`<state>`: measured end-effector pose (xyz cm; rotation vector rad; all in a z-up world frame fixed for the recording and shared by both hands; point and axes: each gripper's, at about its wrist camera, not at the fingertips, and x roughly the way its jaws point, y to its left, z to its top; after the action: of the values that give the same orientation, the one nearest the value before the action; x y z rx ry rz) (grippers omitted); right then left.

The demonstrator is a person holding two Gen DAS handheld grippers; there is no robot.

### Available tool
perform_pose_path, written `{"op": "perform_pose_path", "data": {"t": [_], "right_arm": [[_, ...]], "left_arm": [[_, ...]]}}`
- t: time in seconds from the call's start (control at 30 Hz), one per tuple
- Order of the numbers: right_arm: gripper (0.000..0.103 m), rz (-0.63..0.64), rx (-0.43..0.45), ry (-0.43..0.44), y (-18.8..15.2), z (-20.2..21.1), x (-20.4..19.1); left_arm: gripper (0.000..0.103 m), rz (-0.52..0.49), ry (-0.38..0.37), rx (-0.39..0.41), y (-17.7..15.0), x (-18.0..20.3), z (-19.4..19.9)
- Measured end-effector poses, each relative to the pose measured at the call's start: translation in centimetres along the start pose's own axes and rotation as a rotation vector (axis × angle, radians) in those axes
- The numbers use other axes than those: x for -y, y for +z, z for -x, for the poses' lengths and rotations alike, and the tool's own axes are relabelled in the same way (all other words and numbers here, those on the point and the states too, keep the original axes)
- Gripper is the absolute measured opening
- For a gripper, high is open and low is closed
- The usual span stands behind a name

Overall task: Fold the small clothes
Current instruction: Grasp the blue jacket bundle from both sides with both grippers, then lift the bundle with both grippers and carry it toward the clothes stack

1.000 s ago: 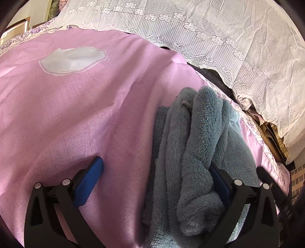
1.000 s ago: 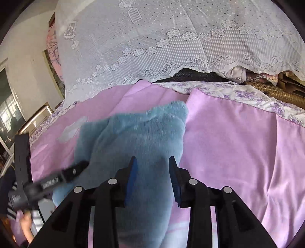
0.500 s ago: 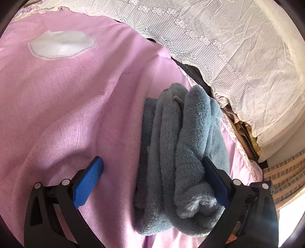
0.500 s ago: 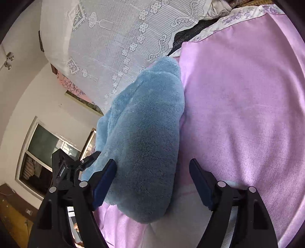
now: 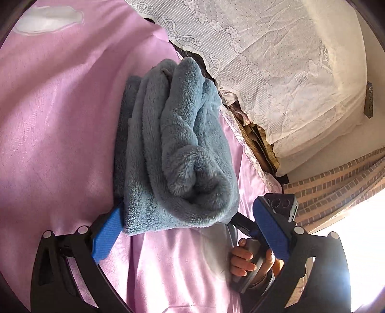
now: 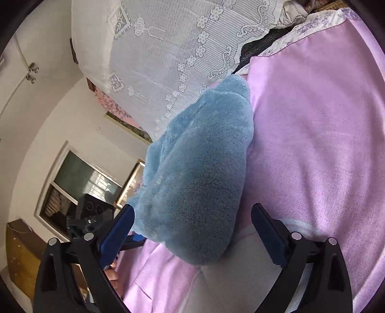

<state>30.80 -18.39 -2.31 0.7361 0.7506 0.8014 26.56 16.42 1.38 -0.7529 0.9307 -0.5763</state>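
A fluffy blue-grey garment [image 5: 178,149] lies folded in a thick bundle on the pink bedspread [image 5: 60,132]. My left gripper [image 5: 190,233] is open, its blue pads on either side of the bundle's near end, holding nothing. In the right wrist view the same bundle [image 6: 199,173] lies between and just beyond my open right gripper [image 6: 192,231], which holds nothing. The right gripper's body and the hand that holds it show at the lower right of the left wrist view [image 5: 252,255].
A white lace cover [image 5: 264,60] drapes over a stack behind the bedspread; it also shows in the right wrist view [image 6: 168,48]. A white patch [image 5: 48,19] marks the far pink spread. A brick-pattern wall [image 5: 336,183] stands at right. A window [image 6: 79,190] is at left.
My right gripper has opened wide and let go of the blue garment. Both grippers have drawn back and tilted, and the folded bundle now rests on the bedspread between their open pads.
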Motion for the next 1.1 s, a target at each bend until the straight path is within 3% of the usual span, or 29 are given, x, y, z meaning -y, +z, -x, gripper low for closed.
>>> {"op": "perform_pose_path", "data": {"t": [0.1, 0.23, 0.27, 0.4, 0.57, 0.67, 1.1], "right_arm": [[0.098, -0.076, 0.053, 0.094, 0.3, 1.2, 1.3], [0.098, -0.135, 0.084, 0.157, 0.4, 1.8, 2.2], [0.098, -0.136, 0.084, 0.158, 0.5, 1.8, 2.3], [0.098, -0.107, 0.067, 0.128, 0.5, 1.4, 2.0], [0.098, -0.061, 0.042, 0.078, 0.2, 0.8, 1.2], [0.099, -0.049, 0.035, 0.064, 0.1, 0.6, 0.9], [0.099, -0.096, -0.038, -0.021, 1.9, -2.3, 0.5]], "left_arm": [[0.098, -0.025, 0.008, -0.012, -0.2, 0.7, -0.4], [0.098, -0.022, 0.148, -0.034, -0.1, 0.0, -1.4], [0.098, -0.005, 0.140, -0.039, 0.0, -0.4, -1.4], [0.098, 0.031, 0.106, -0.028, 0.2, -0.9, -1.0], [0.098, -0.025, 0.130, -0.028, 0.7, -0.1, -2.4], [0.098, -0.023, 0.107, -0.015, 1.7, -0.4, -3.1], [0.099, -0.019, 0.097, -0.005, 3.8, -0.8, -4.4]]}}
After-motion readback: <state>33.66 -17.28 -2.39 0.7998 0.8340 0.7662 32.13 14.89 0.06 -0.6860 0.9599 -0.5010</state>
